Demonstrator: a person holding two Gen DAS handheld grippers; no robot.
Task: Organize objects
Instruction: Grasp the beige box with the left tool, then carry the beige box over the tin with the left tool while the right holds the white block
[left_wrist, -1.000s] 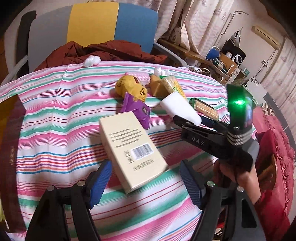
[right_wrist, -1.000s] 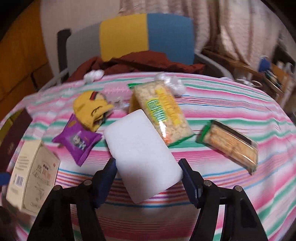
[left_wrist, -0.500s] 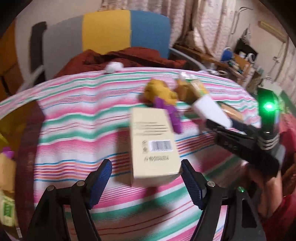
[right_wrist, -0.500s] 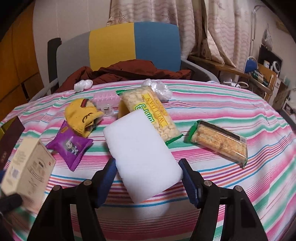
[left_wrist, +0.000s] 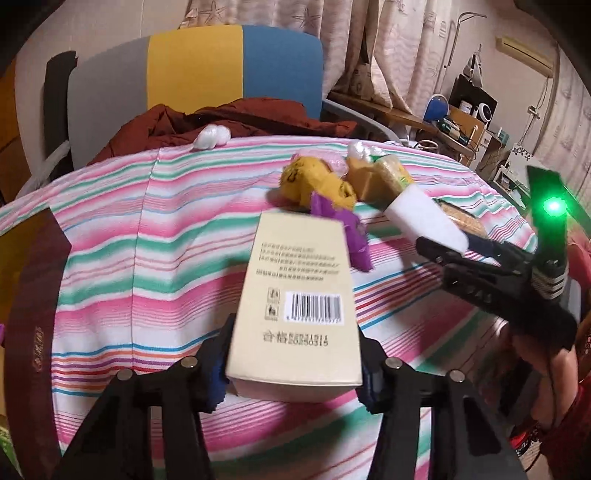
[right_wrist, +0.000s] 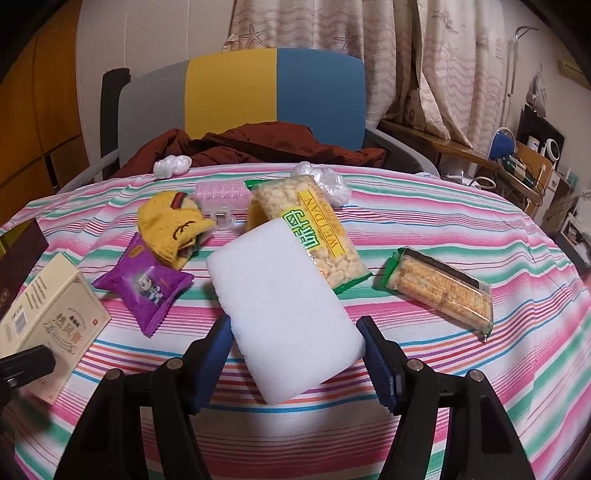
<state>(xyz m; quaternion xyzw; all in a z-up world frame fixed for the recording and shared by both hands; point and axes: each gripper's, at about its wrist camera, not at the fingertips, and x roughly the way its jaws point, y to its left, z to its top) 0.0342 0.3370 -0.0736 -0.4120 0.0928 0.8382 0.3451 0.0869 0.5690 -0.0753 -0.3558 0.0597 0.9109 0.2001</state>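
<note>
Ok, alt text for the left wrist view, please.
The left gripper, jaws just closing, clamps a beige cardboard box on a pink striped tablecloth. At right, the right gripper holds a white foam block.

A matt cream cardboard box (left_wrist: 295, 306), a soft, smooth white foam block (right_wrist: 284, 306), glossy crinkled plastic snack wrappers, purple (right_wrist: 147, 284) and clear (right_wrist: 314, 236), and a yellow knitted hat (right_wrist: 170, 229) lie on a striped woven cloth (right_wrist: 480, 369), with ribbed blue rubber pads (right_wrist: 212, 354) on black plastic fingers.
</note>
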